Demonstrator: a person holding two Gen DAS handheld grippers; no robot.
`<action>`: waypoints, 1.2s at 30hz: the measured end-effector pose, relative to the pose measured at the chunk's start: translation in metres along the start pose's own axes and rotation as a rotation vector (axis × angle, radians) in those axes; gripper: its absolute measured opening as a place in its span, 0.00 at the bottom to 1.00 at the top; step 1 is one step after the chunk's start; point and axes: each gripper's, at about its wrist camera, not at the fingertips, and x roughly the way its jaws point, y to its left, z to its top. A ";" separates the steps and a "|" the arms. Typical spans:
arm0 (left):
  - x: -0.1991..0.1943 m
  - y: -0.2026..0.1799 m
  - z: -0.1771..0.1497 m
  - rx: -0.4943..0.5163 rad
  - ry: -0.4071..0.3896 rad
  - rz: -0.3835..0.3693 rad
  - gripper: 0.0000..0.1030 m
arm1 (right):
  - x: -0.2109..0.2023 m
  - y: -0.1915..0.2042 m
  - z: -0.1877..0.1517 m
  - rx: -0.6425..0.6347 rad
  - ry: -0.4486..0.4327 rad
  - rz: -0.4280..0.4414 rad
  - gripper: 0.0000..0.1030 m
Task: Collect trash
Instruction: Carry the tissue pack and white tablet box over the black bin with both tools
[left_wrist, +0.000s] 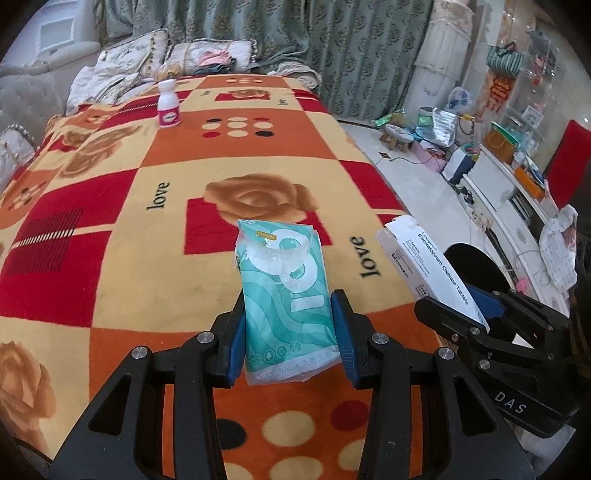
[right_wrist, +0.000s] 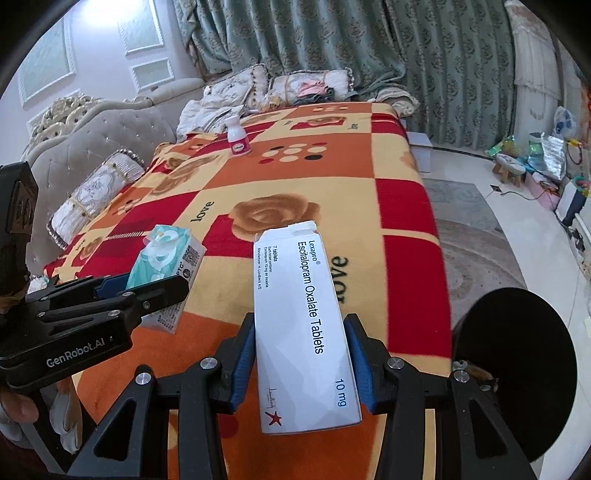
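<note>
My left gripper (left_wrist: 290, 332) is shut on a teal tissue pack (left_wrist: 284, 291), held clear above the patterned blanket (left_wrist: 147, 206). My right gripper (right_wrist: 301, 362) is shut on a white medicine box (right_wrist: 299, 317) printed "Escitalopram Oxalate Tablets", its top flap open. Each wrist view shows the other gripper too: the box (left_wrist: 428, 266) at the right in the left view, the tissue pack (right_wrist: 166, 258) at the left in the right view. A small white bottle with a pink label (left_wrist: 168, 105) (right_wrist: 238, 138) stands far back on the blanket.
A round black bin (right_wrist: 517, 369) (left_wrist: 476, 269) sits low at the right, beside the bed's edge. Pillows (left_wrist: 140, 62) and folded clothes lie at the far end under green curtains. A padded headboard (right_wrist: 110, 136) runs along the left. Clutter and a small stool (left_wrist: 397, 136) stand on the floor at right.
</note>
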 end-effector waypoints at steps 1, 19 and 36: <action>0.000 -0.004 0.000 0.007 -0.001 -0.005 0.39 | -0.003 -0.003 -0.001 0.006 -0.004 -0.005 0.44; 0.020 -0.098 0.009 0.138 0.030 -0.127 0.39 | -0.048 -0.074 -0.018 0.127 -0.041 -0.119 0.44; 0.054 -0.167 0.019 0.214 0.084 -0.205 0.39 | -0.064 -0.143 -0.036 0.245 -0.039 -0.198 0.44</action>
